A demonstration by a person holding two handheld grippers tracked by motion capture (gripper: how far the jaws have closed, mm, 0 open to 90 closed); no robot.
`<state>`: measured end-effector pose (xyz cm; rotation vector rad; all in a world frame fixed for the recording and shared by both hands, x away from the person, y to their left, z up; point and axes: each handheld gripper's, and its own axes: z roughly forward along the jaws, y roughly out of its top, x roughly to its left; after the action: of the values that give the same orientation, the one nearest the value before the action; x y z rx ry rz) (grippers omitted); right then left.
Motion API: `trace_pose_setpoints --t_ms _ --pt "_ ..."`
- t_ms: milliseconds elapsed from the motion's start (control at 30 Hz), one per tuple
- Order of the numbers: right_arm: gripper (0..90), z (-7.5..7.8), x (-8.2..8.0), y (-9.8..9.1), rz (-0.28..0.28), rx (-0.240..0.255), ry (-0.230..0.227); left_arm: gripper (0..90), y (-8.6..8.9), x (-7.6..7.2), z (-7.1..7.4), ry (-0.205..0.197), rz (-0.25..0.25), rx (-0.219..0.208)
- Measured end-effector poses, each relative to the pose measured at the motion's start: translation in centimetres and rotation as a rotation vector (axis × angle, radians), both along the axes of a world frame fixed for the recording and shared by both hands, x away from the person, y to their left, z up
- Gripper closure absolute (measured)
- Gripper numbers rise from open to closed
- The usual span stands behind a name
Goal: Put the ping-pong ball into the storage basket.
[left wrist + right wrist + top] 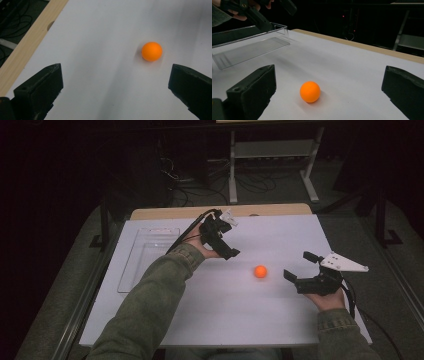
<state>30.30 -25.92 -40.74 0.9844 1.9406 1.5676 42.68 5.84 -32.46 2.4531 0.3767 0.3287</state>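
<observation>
An orange ball (260, 271) lies on the white table sheet (225, 320), right of centre. My left gripper (226, 240) hovers up and to the left of the ball, open and holding nothing. In the left gripper view the ball (151, 51) sits ahead of the gap (115, 82), nearer the right-hand jaw. My right gripper (297, 265) rests low, just right of the ball, open and pointing at it. In the right gripper view the ball (310, 91) lies between the spread jaws (329, 85), closer to the left one. Nothing touches the ball.
A clear plastic tray (147, 257) stands empty on the left part of the table, seen also as the tray (249, 47) in the right gripper view. A wooden strip (200, 212) runs along the far edge. Cables and a metal stand (272, 150) lie on the dark floor beyond.
</observation>
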Motion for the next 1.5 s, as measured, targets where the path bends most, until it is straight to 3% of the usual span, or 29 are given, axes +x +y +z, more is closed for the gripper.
trace_pose_setpoints --t_ms 500,1500 --pt "0.0 -0.1 0.0 0.2 0.003 -0.001 0.005 0.0 -1.9 0.6 -2.1 0.025 -0.031 0.032" --pt "0.0 0.0 0.1 0.1 0.007 0.002 0.003 0.0 -5.2 1.1 -5.4 0.027 -0.094 0.122"
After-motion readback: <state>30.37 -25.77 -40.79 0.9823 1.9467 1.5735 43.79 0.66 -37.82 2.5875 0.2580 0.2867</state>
